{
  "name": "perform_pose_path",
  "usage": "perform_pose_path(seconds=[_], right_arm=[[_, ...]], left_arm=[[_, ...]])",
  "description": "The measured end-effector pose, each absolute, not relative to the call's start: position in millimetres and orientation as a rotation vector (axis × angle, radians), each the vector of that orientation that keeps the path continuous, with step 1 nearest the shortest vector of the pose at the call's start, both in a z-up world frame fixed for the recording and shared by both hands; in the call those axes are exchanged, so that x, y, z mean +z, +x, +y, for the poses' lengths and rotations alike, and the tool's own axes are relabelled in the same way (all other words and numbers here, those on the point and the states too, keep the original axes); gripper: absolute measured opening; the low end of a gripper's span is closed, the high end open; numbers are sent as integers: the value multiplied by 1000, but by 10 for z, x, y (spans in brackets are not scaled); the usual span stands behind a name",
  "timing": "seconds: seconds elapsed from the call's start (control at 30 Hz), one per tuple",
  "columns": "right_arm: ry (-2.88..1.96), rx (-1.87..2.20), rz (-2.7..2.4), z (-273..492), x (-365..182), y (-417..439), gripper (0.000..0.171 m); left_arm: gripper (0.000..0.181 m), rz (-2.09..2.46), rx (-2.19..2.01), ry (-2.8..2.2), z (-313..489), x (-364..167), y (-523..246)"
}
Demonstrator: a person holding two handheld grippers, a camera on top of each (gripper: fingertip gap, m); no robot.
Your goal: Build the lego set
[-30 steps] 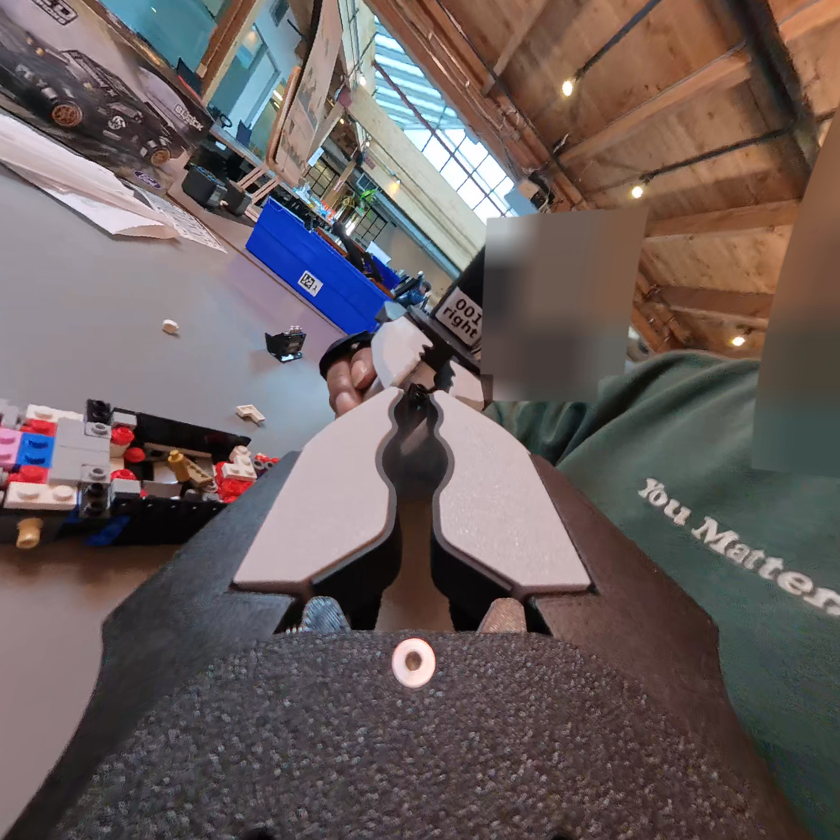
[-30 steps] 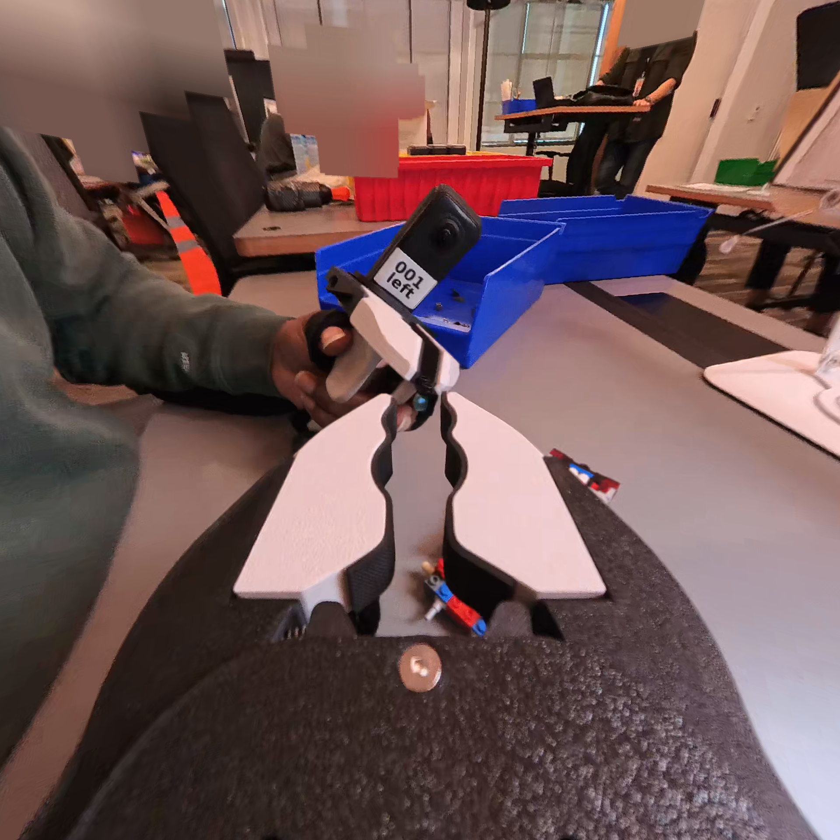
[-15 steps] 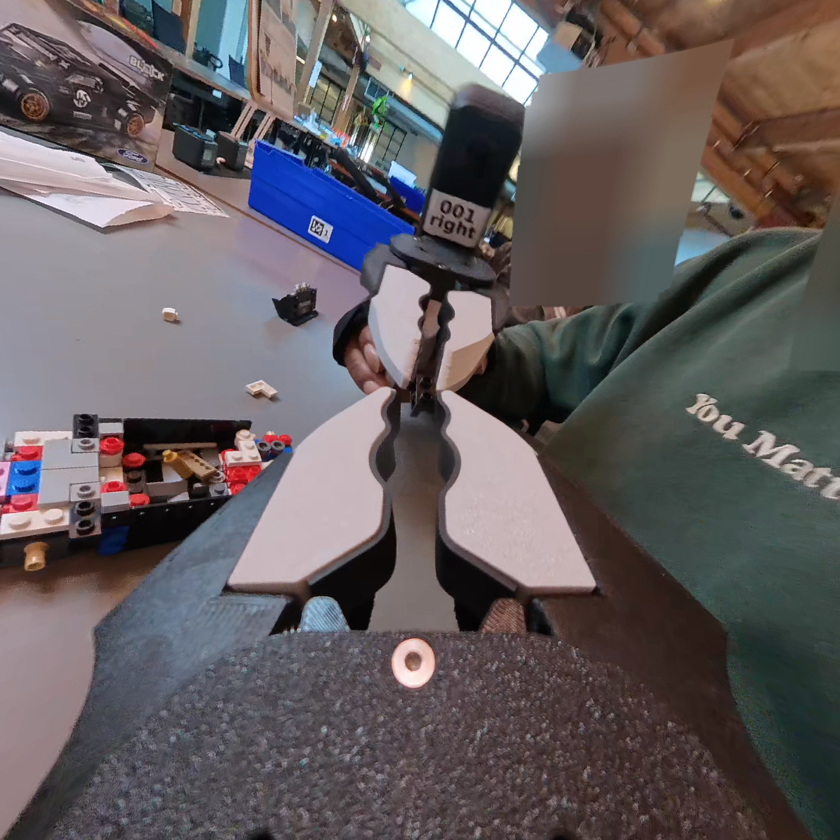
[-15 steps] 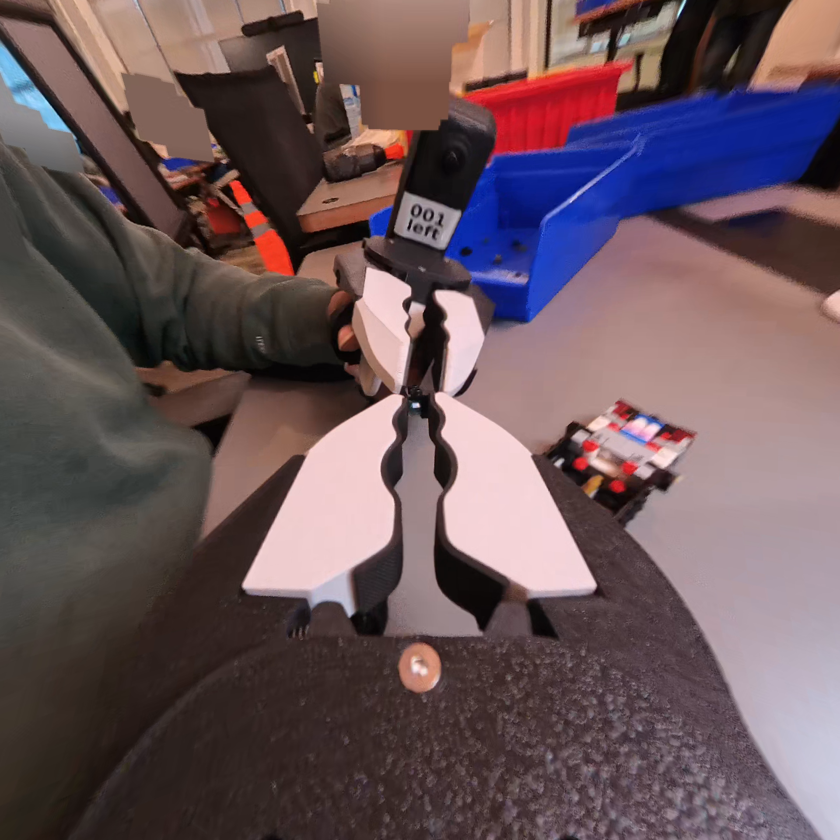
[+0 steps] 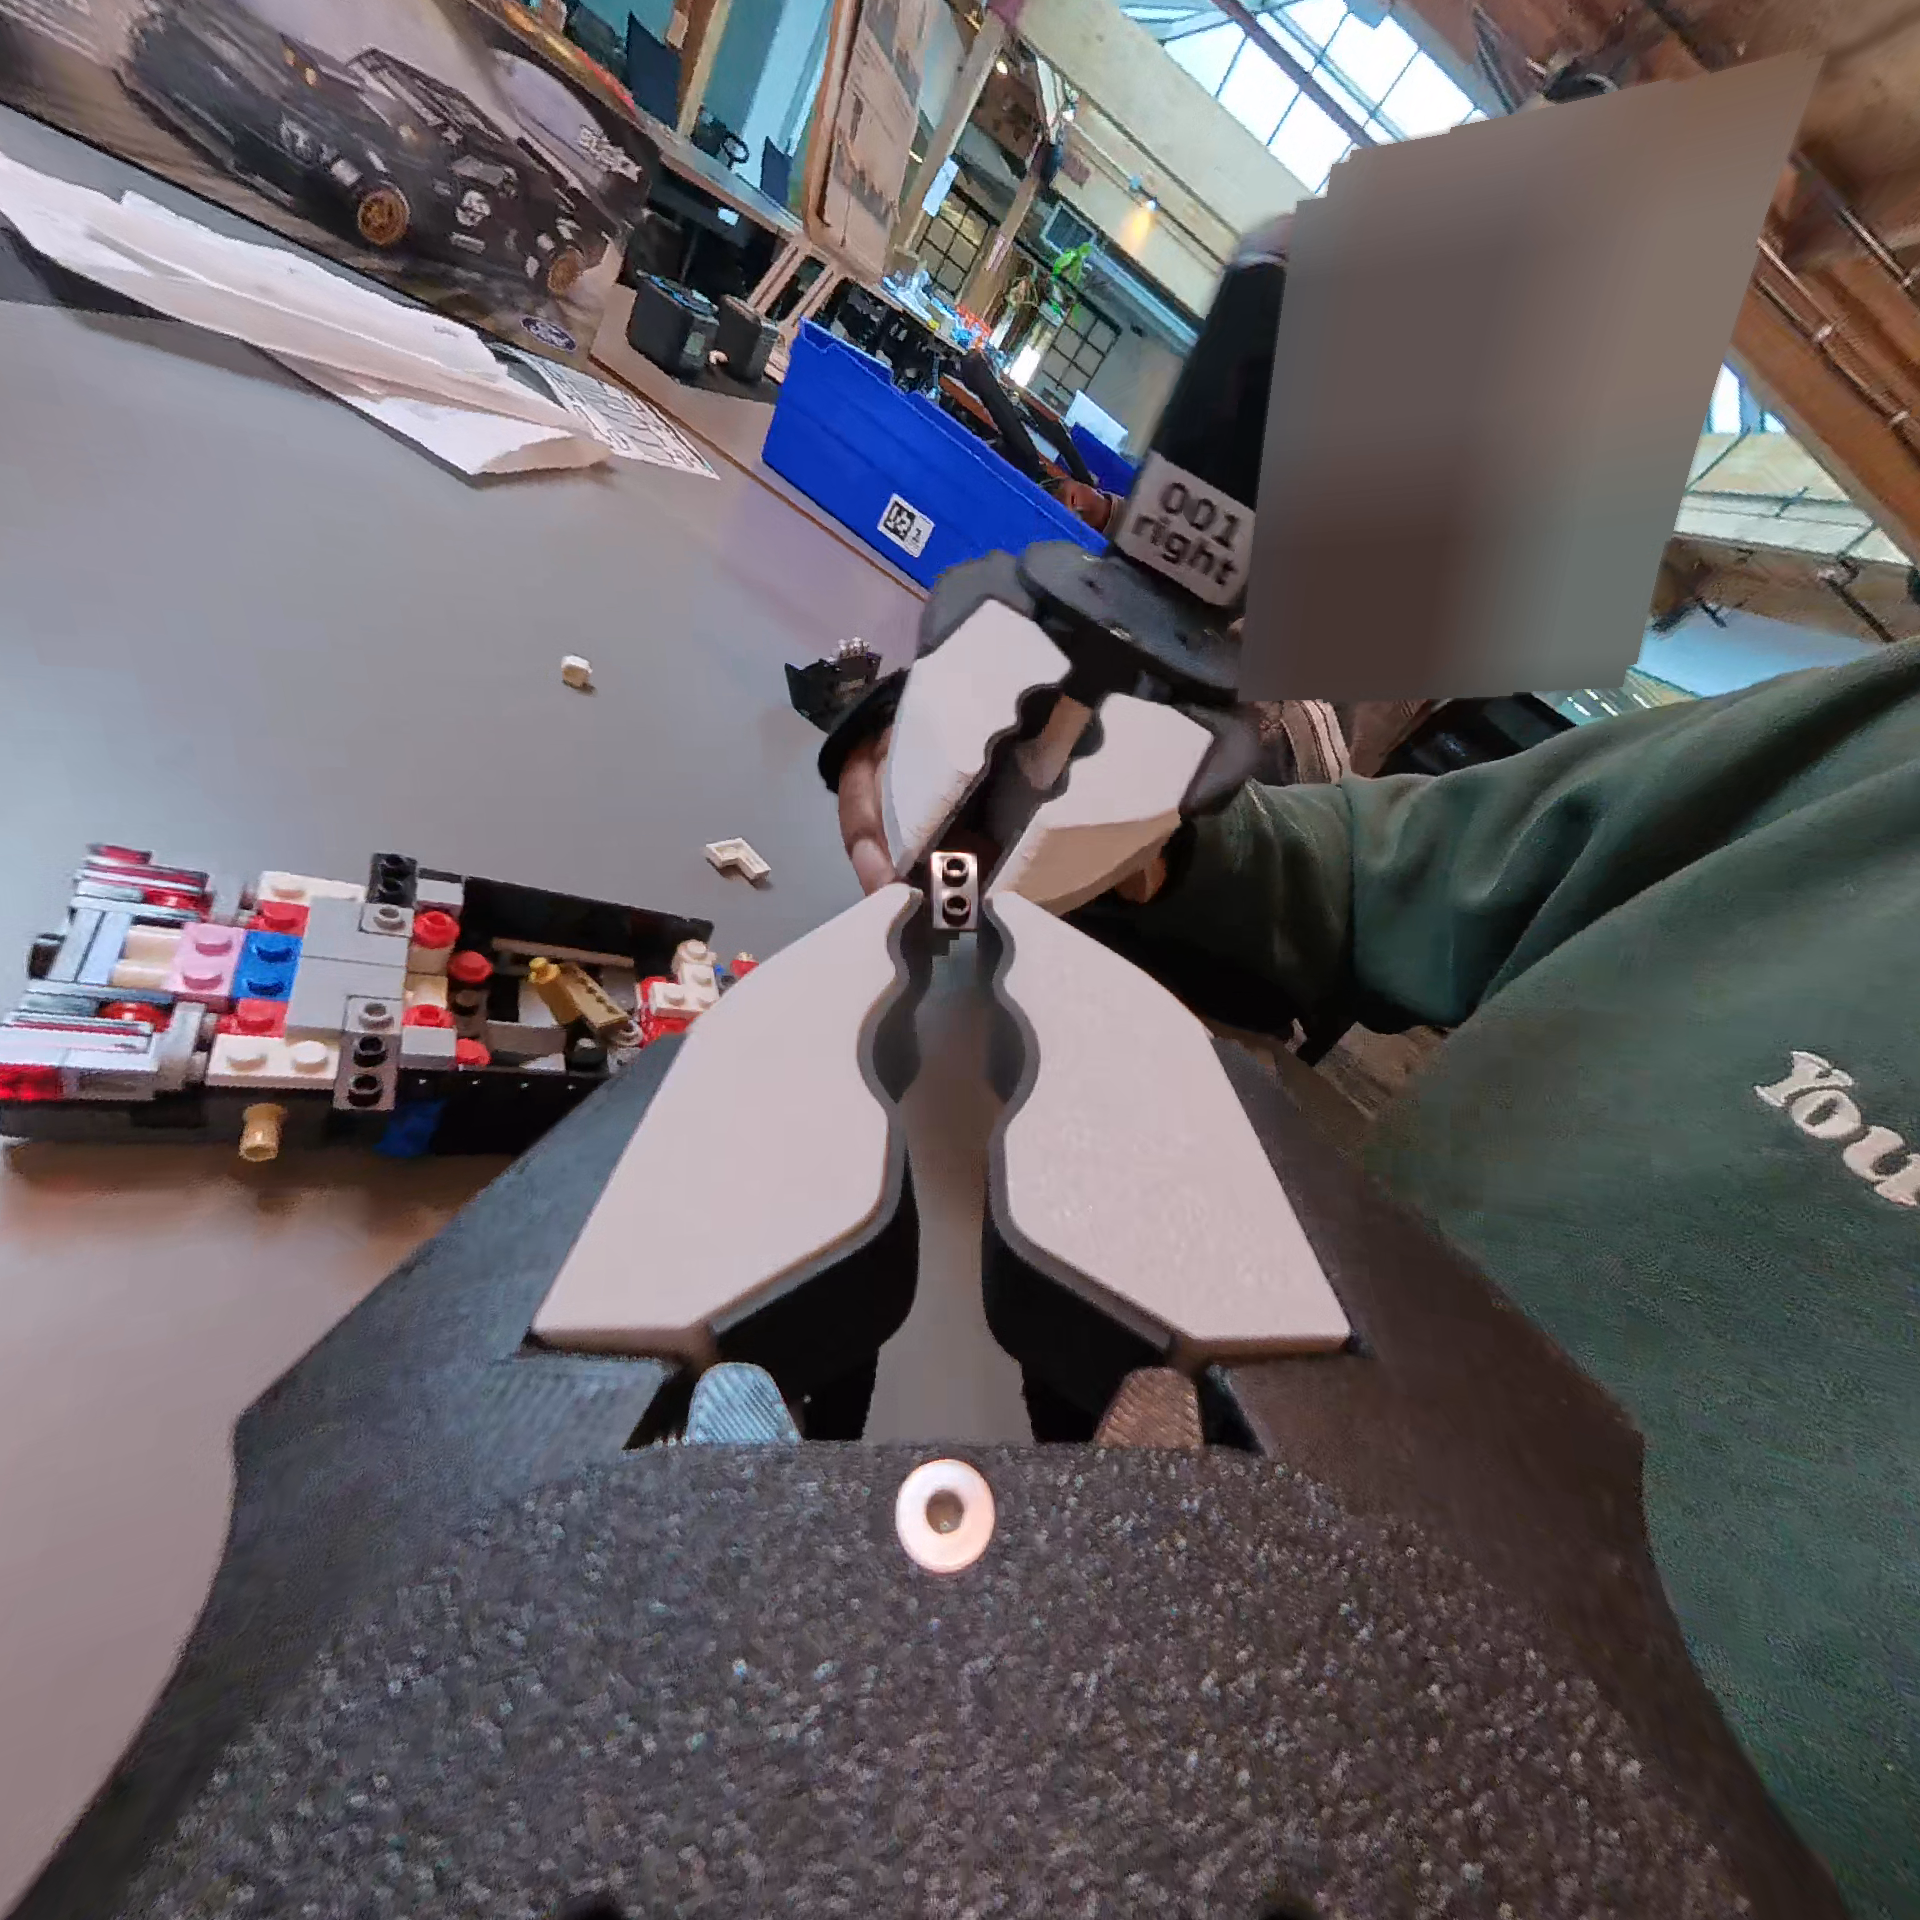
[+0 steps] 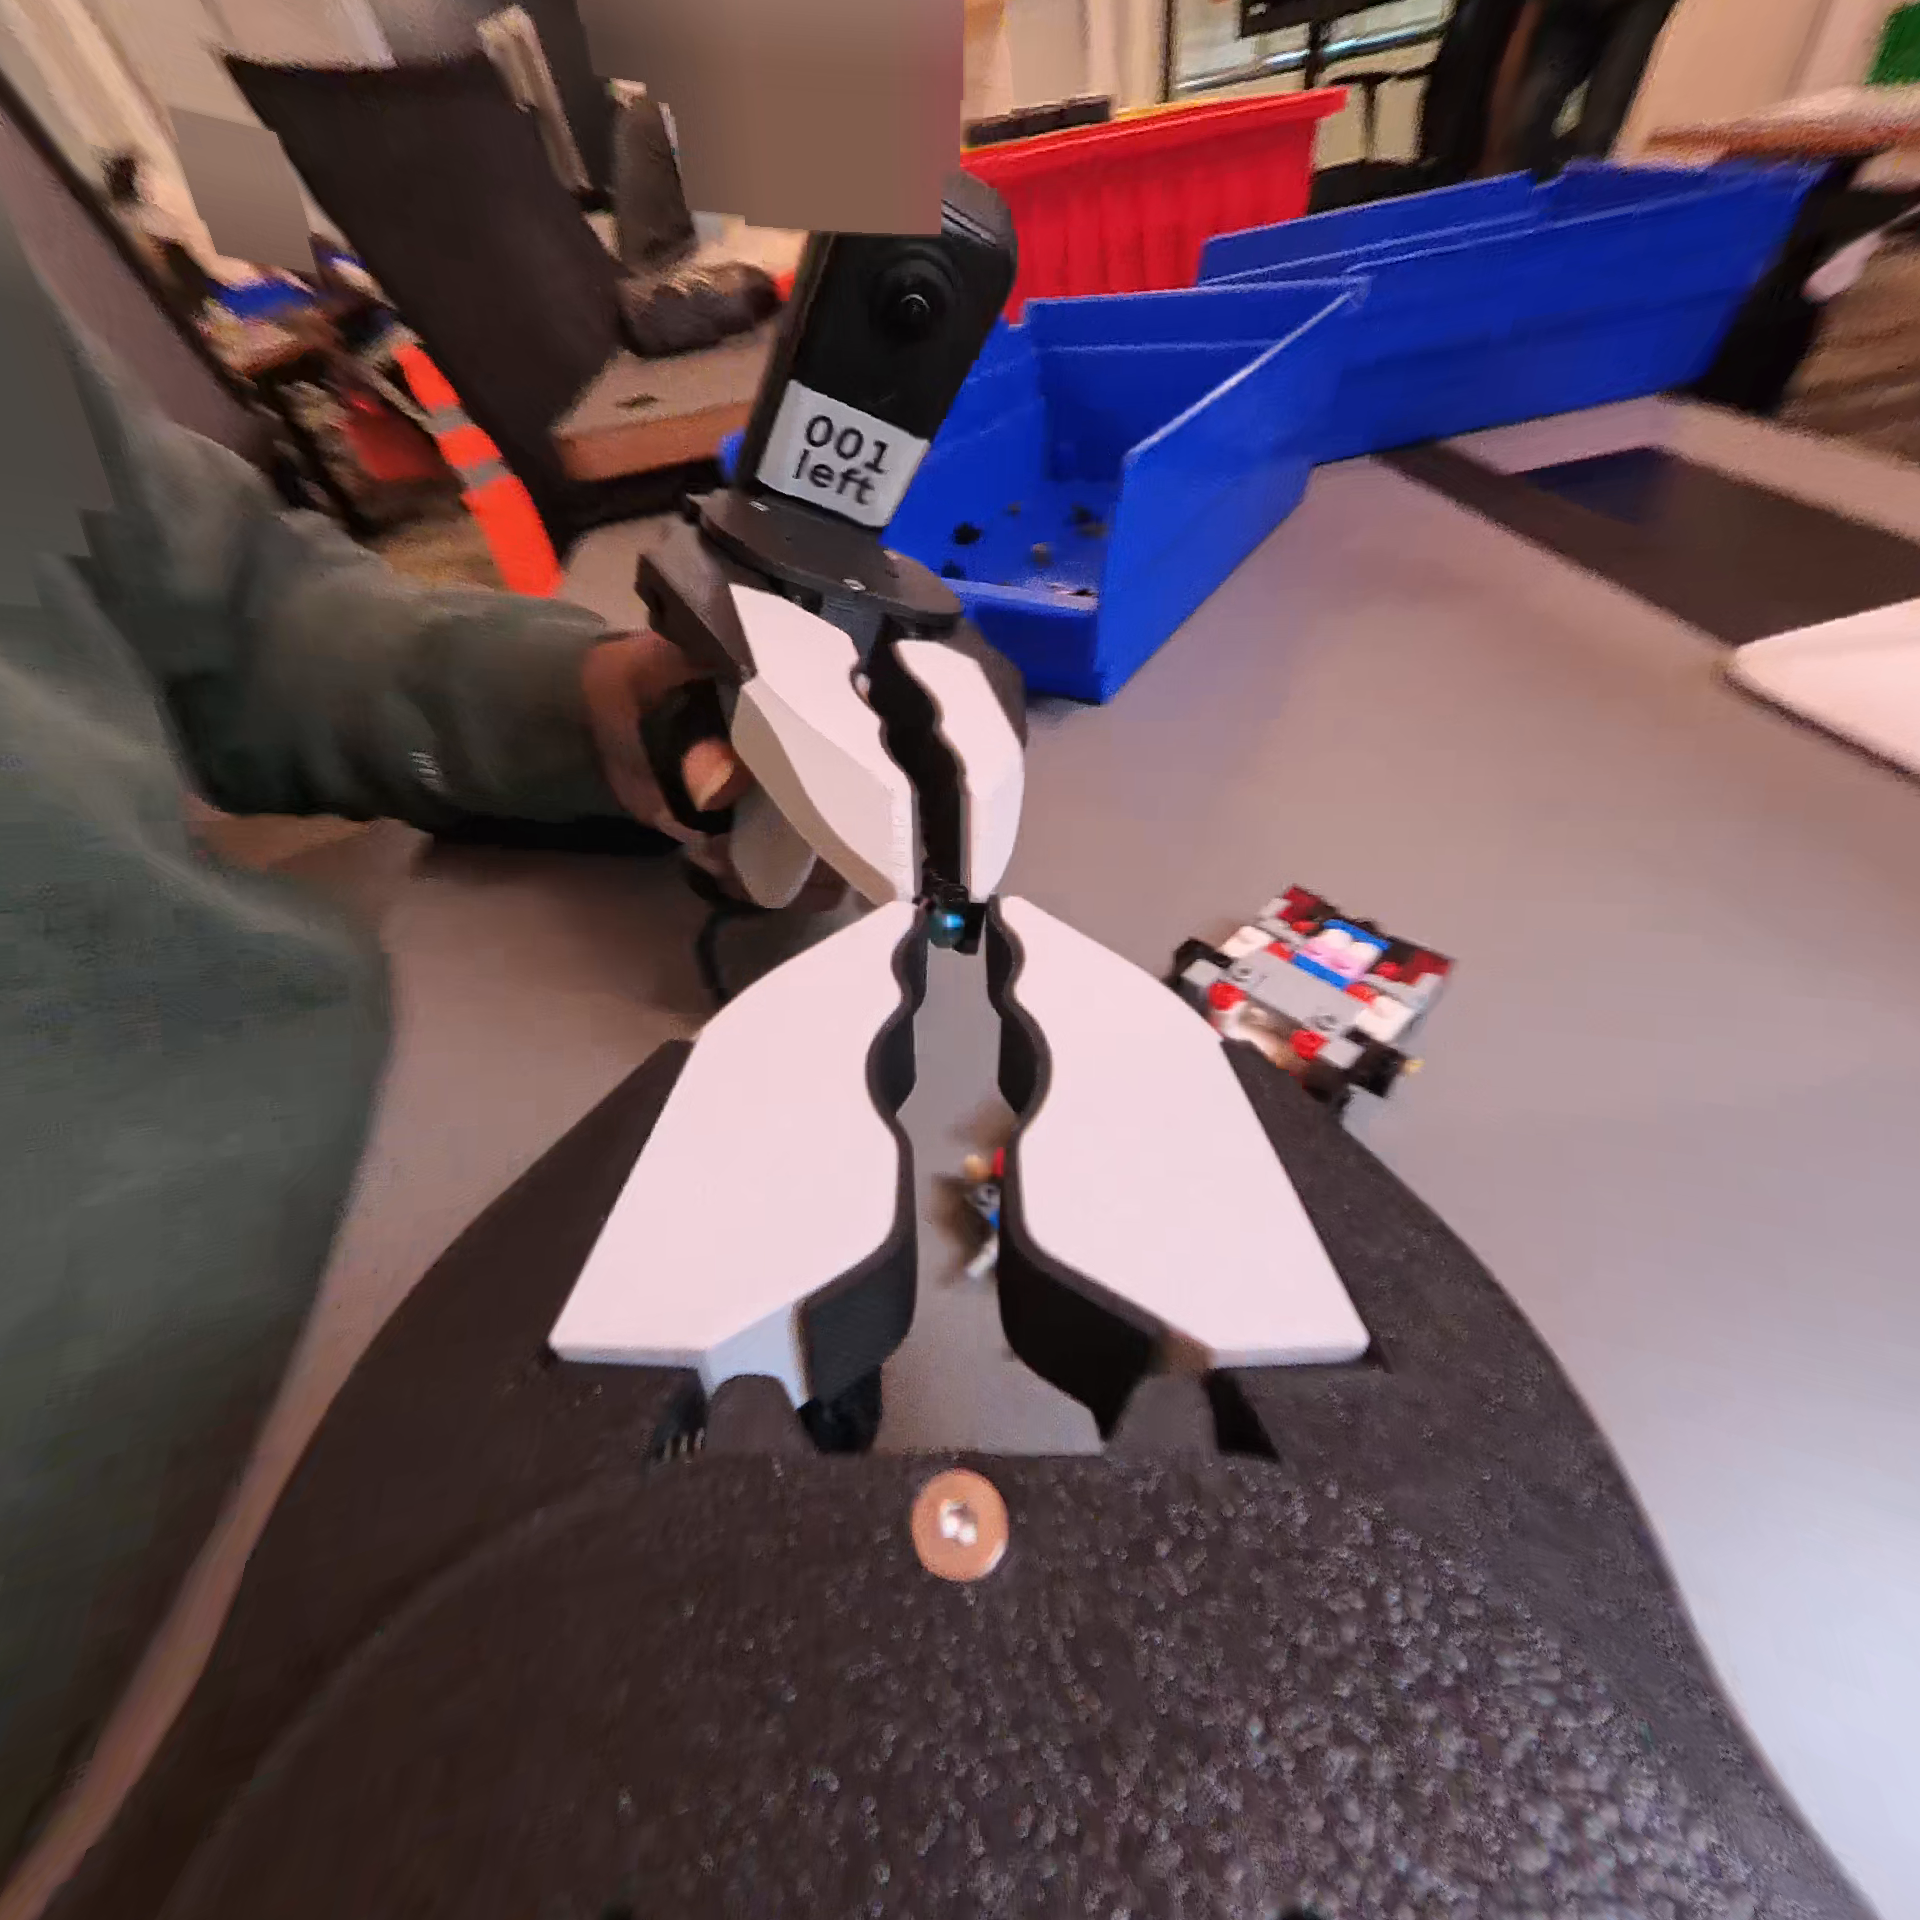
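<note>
Passing a small grey piece point(image 5: 953, 889) tip to tip above the table: my left gripper point(image 5: 945, 925) and right gripper point(image 6: 951, 914) both pinch it. Next, I judge, one releases; the half-built car point(image 5: 343, 997) waits below, left.

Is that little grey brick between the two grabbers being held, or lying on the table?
Held. The small grey brick sits pinched at the tips of the left gripper, up in the air, with the right gripper meeting it tip to tip.
</note>
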State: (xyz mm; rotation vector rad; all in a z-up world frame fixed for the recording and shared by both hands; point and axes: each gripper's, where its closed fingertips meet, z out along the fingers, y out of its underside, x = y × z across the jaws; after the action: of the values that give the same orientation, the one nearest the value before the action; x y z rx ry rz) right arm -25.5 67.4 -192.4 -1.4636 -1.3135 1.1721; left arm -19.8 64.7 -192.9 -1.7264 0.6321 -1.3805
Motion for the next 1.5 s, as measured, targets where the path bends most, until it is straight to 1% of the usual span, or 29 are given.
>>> perform_pose_path(seconds=[0.07,0.2,0.53,0.9,0.97,1.0,1.07,1.17,1.37,1.5], right_arm=[[-1442,1035,-1295,709,-1936,-229,12],[-1391,750,-1329,721,-1985,-218,9],[-1429,619,-1333,696,-2040,-255,6],[-1089,287,-1553,607,-2174,-266,4],[-1001,349,-1554,448,-2092,-308,3],[-973,348,-1554,380,-2052,-330,0],[-973,281,-1564,432,-2100,-304,0],[-1033,377,-1523,492,-2051,-228,0],[-1047,424,-1572,429,-2148,-265,0],[-1083,537,-1562,375,-2145,-282,0]], left_arm=[[8,608,-1385,-1738,672,-1946,-180],[8,504,-1471,-1781,682,-2002,-177],[9,293,-1669,-1849,634,-2057,-205],[9,338,-1645,-1993,567,-2226,-224],[9,293,-1537,-2055,668,-2381,-305],[9,265,-1549,-2066,696,-2411,-350],[9,323,-1541,-2032,665,-2348,-352],[9,359,-1553,-1986,648,-2239,-314],[9,311,-1530,-2003,708,-2298,-348],[9,329,-1456,-1981,765,-2270,-411]])
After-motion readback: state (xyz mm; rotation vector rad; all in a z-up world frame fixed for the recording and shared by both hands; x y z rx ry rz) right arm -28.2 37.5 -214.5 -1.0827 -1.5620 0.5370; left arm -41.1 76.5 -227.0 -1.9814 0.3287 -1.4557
